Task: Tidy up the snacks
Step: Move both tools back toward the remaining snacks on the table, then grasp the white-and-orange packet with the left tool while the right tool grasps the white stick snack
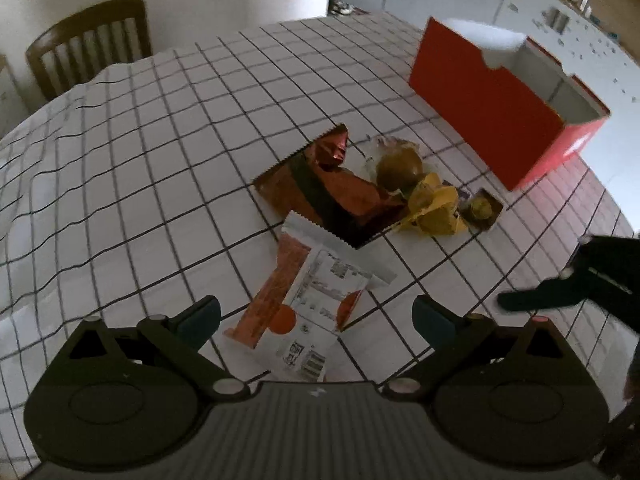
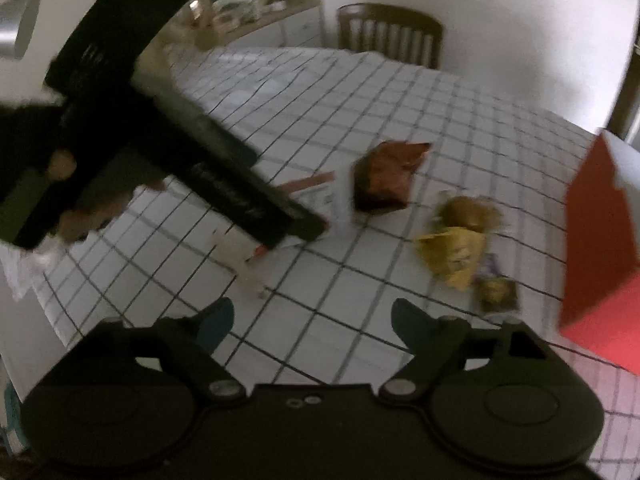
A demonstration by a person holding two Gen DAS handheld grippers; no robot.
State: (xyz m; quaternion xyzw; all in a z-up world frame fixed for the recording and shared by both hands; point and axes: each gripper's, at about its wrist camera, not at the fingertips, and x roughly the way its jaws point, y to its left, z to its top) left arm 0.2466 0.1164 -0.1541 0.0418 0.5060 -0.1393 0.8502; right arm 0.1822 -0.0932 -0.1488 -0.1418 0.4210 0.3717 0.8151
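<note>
Left wrist view: my left hand-held gripper (image 1: 316,320) has its jaws spread wide with nothing pinched between them.
White packet: the flat white-and-orange snack packet (image 1: 308,304) lies on the checked tabletop (image 1: 140,160) right under and between my left fingertips, nearest of all the snacks.
Brown packet: a crinkled red-brown foil packet (image 1: 324,184) sits just beyond it, its corner overlapping the white one.
Yellow cluster: ahead and to the right I see a round olive-brown snack in clear wrap (image 1: 400,168), a crumpled yellow wrapper (image 1: 436,208) and a small square packet (image 1: 482,208), all touching or nearly so.
Handling, my judgement: all look light, thin and crushable, and foil may slip, so I would pinch a flat sealed edge rather than the puffed middle.
Red box: the open red box (image 1: 492,120) stands farther off to the right; what I can see of its white inside looks empty.
Other tool: my right hand-held gripper (image 1: 568,288) pokes in at the right edge.
Right wrist view: blurred. My right hand-held gripper (image 2: 312,320) stands open and holds nothing, with bare tabletop below it.
Snacks from here: the yellow wrapper (image 2: 456,256) lies ahead to the right, and the red box (image 2: 600,232) is at the far right.
Left tool from here: my left hand-held gripper (image 2: 304,224) reaches down over the white packet.
</note>
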